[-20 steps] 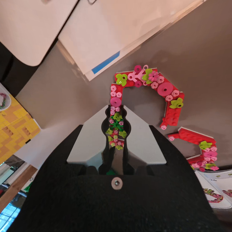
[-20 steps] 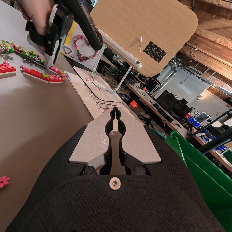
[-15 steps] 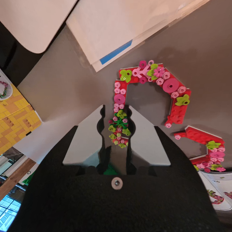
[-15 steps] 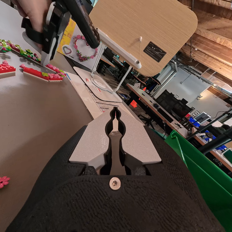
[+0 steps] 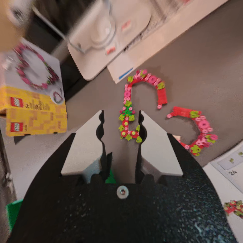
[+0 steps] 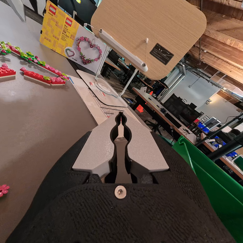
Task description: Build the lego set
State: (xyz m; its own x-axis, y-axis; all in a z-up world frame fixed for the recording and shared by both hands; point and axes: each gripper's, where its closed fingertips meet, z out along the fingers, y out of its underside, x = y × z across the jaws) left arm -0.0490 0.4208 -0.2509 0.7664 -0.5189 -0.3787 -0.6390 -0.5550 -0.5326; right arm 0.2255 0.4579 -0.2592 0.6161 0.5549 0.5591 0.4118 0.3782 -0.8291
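A large red arc section (image 5: 161,96) studded with pink flowers and lime leaves lies on the grey table (image 5: 197,65). Its long leafy arm (image 5: 126,123) lies below the gap of my left gripper (image 5: 121,111), which is open, empty and raised above it. A second red flowered section (image 5: 184,113) lies to the right. My right gripper (image 6: 121,114) is shut and empty, low over the table. In the right wrist view the arc (image 6: 39,61) and the second section (image 6: 6,72) lie far to the left, and a loose pink flower (image 6: 3,189) lies near the left edge.
The yellow set box (image 5: 32,115) stands at the left, also in the right wrist view (image 6: 59,35). A wooden book stand (image 6: 148,32) with a white base (image 5: 105,39) holds paper sheets. The instruction booklet (image 5: 230,184) lies at right. A green bin (image 6: 210,184) sits beside the right gripper. Left tips to right tips: about 30 cm. Measured from the fingertips, the large red arc section (image 5: 161,96) is 9 cm or so from the left gripper and 25 cm from the right. The right tips stand about 15 cm off the loose pink flower (image 6: 3,189).
My left gripper has opened, let go of the arc's leafy arm and pulled back and up. It has left the right wrist view. The right gripper has not moved.
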